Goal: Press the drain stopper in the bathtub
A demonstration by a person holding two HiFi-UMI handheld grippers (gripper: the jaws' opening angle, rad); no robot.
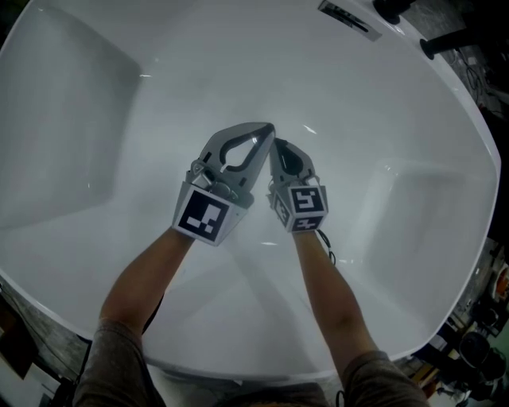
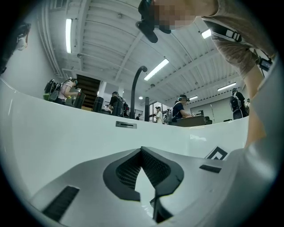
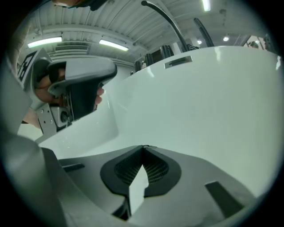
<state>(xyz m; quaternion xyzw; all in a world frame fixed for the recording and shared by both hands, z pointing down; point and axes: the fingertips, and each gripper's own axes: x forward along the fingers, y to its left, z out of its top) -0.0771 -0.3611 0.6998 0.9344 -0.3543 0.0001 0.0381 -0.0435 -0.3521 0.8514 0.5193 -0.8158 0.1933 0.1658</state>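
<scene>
Both tools down inside the bathtub (image 1: 87, 119), tips nearly touching each other over the tub floor. Left tool (image 1: 267, 129): jaws closed tip to tip, nothing between them. Its own view confirms it, the ribbed pads meeting at the point (image 2: 142, 149) with only white tub wall beyond. Right tool (image 1: 277, 145): same story, jaws shut and empty, tips together (image 3: 143, 146), and the left tool sits just off to its left side in that view.

Drain stopper? Can't see it in any view. Nothing round or metallic shows ahead of either tool, so if it's there it's prob. hidden under the two tips where they meet. That's a guess, not a sighting.

Overflow plate (image 1: 347, 17) is on the tub wall well ahead of the tools, with the faucet (image 2: 135, 91) rising above the rim past it.

Progress: approach looks done, since both tools are closed, which suits poking rather than grabbing. Whether the press has happened, no way to tell, as neither contact nor stopper is visible. Left to do, by my read: confirm a tip is on the stopper, push straight down, then lift clear.
</scene>
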